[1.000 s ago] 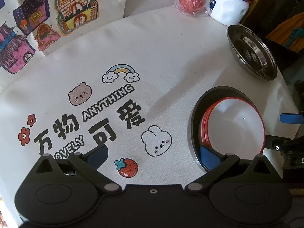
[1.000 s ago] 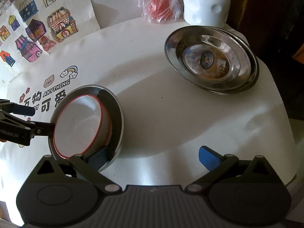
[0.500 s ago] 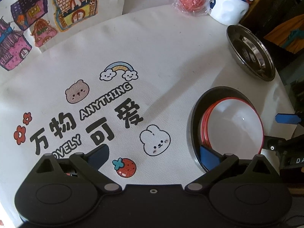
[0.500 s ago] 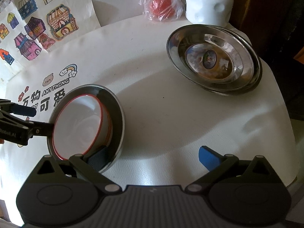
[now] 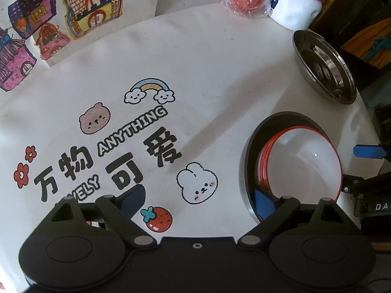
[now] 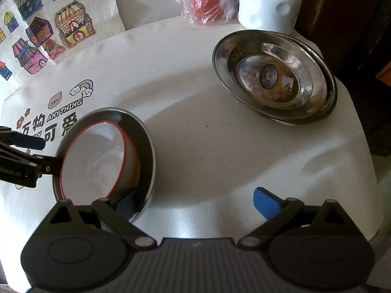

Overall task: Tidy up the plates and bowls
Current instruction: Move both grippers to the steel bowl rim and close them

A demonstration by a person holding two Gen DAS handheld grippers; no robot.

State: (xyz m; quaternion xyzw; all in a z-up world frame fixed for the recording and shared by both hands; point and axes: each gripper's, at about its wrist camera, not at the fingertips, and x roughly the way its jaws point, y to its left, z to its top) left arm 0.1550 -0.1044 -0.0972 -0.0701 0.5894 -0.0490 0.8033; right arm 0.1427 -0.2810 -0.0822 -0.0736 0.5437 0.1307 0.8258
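Note:
A stack of white bowls with red rims [image 5: 300, 168] [image 6: 92, 158] leans tilted inside a steel bowl [image 5: 249, 151] [image 6: 146, 141] on the white tablecloth. My left gripper [image 5: 198, 199] is open; its right finger reaches into the steel bowl's near side and its left finger hangs over the printed cloth. My right gripper [image 6: 195, 202] is open too, its left finger inside the steel bowl's near rim and its right finger over bare cloth. Each gripper shows at the edge of the other's view, beside the bowls. Stacked steel plates [image 6: 273, 78] [image 5: 322, 68] rest at the far right.
A white and blue bottle [image 6: 268, 5] and a red ball in a plastic bag [image 6: 205, 2] stand at the back edge. The round table [image 6: 354, 171] drops off close to the right of the steel plates. A cloth with drawn houses [image 5: 73, 12] hangs at the back left.
Both views have drifted only slightly. The bowls and plates lie where they were, and both grippers remain open.

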